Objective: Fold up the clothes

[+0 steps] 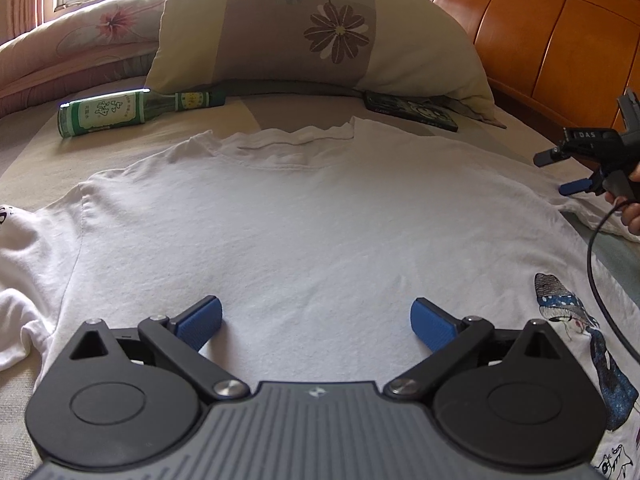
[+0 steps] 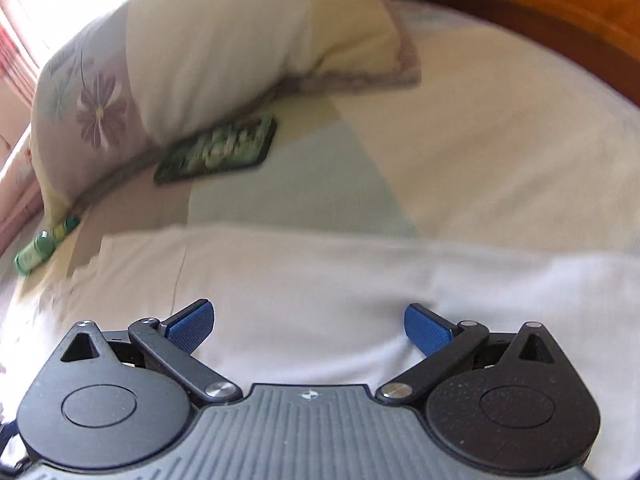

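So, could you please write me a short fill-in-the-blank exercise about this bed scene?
1. The T-shirt spread flat on the bed is ____ in colour.
2. The green bottle lies on its ____ below the pillow.
3. The left gripper has its fingers ____ over the shirt.
4. The right gripper holds ____.

Missing words: white; side; open; nothing

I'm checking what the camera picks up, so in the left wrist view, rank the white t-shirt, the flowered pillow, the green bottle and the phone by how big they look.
1. White t-shirt
2. Flowered pillow
3. Green bottle
4. Phone, close to the bottle, so that order is unsure.
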